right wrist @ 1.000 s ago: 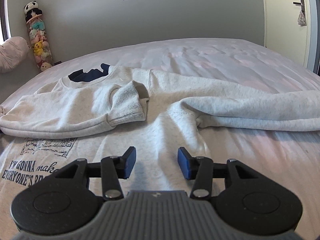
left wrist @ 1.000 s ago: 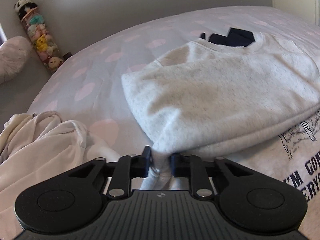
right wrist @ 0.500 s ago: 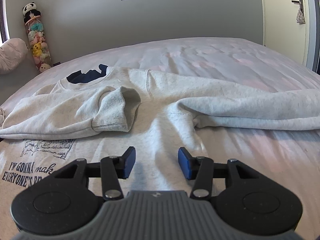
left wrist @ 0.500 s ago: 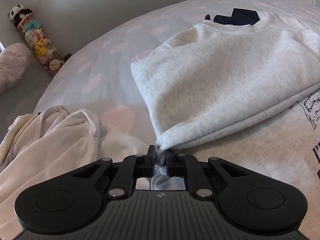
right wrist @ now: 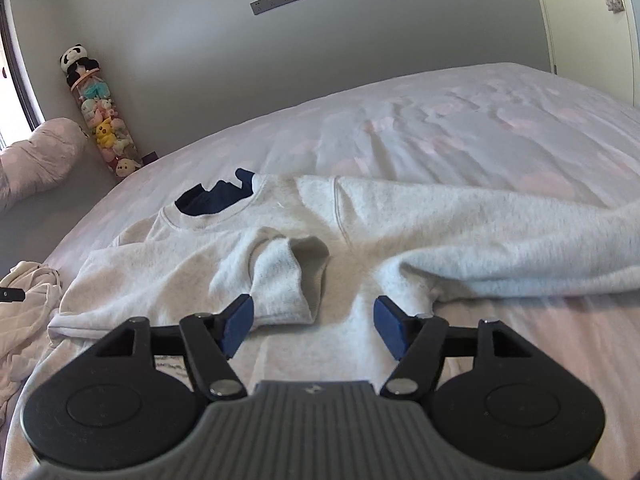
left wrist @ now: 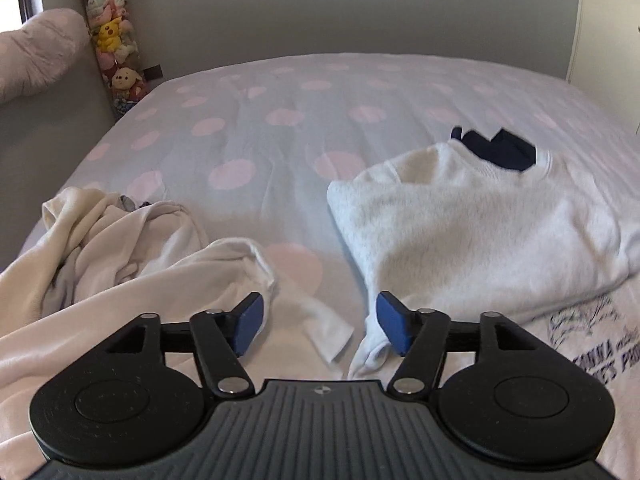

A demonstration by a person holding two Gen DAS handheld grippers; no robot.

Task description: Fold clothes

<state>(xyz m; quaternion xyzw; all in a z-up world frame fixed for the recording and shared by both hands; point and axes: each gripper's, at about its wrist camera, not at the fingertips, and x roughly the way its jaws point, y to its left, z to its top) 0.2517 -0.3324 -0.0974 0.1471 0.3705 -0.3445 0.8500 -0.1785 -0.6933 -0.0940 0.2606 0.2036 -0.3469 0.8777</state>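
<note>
Both hand-held grippers, left (left wrist: 318, 324) and right (right wrist: 312, 326), have just spread their blue-padded jaws apart on nothing above the fleecy grey sweatshirt (right wrist: 280, 240), ribbed cuff folded inward, lying flat on the polka-dot bed (left wrist: 280, 128) beside crumpled cream clothes (left wrist: 100, 248).

Bed (left wrist: 280, 128) with pink-dotted sheet: grey sweatshirt (left wrist: 472, 232) lying near right, part folded; crumpled cream garment (left wrist: 120, 256) heaped near left; far half bare.
</note>
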